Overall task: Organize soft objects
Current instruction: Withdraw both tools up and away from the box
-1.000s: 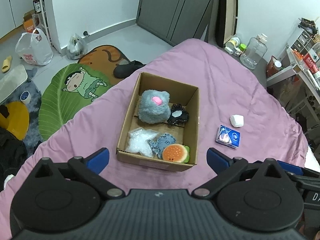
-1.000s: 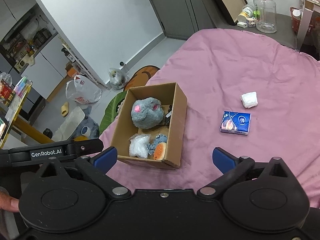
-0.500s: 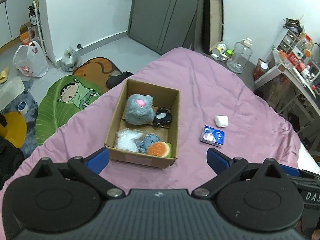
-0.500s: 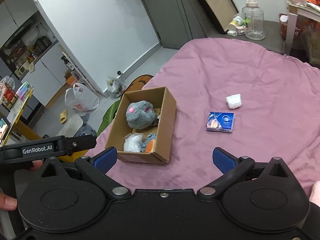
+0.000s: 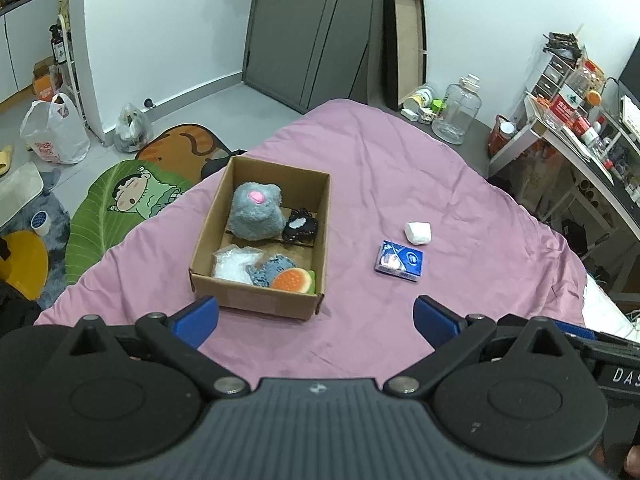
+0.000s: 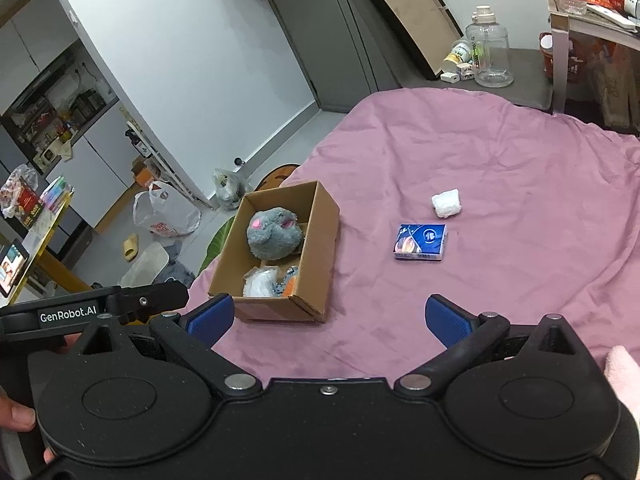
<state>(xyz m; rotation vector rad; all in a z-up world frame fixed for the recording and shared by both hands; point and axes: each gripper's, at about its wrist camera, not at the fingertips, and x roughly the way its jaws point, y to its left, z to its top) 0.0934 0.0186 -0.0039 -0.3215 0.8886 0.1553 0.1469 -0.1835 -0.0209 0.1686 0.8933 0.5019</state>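
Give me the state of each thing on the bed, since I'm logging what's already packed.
cardboard box: open-topped, holding toys
grey plush: inside box, far end
black pouch: inside box, beside the plush
burger toy: inside box, near corner
clear bag: inside box, near end
tissue pack: lying flat on the pink bedspread, outside box
white wad: crumpled, outside box
left gripper: open, empty
right gripper: open, empty

Far beyond the fingers, a clear water jug [image 5: 456, 114] stands on the floor; left of them lie a leaf-shaped cartoon rug [image 5: 120, 208] and a white plastic bag [image 5: 54, 130].
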